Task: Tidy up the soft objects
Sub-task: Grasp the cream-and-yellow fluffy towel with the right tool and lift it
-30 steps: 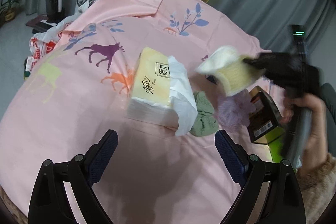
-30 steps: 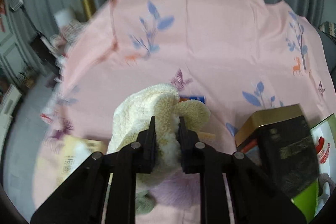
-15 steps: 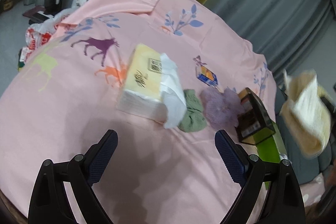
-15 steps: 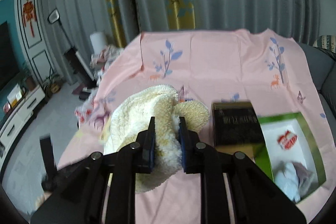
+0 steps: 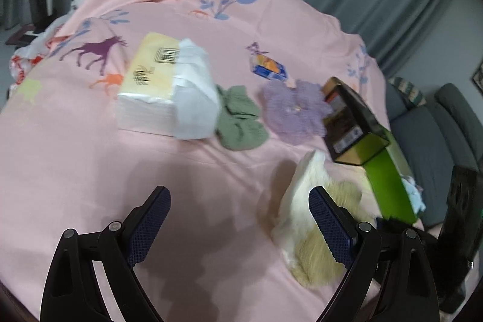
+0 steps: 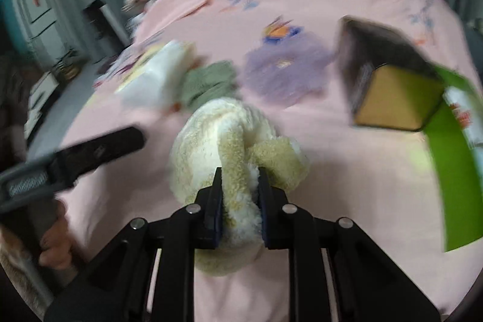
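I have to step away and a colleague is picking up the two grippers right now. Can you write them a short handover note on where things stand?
Right gripper: shut on the cream fleece cloth, low over the pink sheet beside the left gripper.
Left gripper: open, holding nothing.
On the sheet: green cloth against the tissue pack, purple cloth beside the dark box.
Green box: open, already with a light cloth item inside.
Done: fleece cloth picked up.
Left: place the fleece cloth, then deal with the green and purple cloths, probably into the green box.
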Demonstrator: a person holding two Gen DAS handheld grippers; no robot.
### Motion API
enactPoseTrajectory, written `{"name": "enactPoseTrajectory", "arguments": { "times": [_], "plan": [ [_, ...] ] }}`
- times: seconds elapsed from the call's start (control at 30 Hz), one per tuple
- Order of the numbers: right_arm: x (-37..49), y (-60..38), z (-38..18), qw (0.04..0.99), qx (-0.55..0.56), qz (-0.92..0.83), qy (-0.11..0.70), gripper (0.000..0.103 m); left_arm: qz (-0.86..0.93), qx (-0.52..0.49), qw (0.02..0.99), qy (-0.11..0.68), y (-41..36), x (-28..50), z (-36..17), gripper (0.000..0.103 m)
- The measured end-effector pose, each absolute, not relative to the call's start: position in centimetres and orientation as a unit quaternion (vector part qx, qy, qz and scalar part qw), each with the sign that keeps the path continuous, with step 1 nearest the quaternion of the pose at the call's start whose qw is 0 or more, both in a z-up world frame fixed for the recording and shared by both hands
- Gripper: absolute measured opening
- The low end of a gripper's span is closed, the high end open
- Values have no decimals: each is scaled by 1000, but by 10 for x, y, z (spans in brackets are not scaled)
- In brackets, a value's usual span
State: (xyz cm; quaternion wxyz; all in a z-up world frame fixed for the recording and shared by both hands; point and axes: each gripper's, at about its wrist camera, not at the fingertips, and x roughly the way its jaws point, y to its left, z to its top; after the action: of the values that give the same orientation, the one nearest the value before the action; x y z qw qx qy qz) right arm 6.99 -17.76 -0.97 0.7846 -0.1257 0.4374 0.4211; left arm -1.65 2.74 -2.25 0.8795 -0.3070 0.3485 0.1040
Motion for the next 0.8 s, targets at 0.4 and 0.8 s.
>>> {"name": "enactPoseTrajectory", "arguments": {
  "times": [0.4,0.8],
  "plan": [
    [75,-212,-21,724,-19,452,521,47,44,-300,879,369,5,-9,-26,93],
    [107,-254,15,741,26,441,505,81,-38,-254,873,415,-53,8,-36,84]
  ]
}}
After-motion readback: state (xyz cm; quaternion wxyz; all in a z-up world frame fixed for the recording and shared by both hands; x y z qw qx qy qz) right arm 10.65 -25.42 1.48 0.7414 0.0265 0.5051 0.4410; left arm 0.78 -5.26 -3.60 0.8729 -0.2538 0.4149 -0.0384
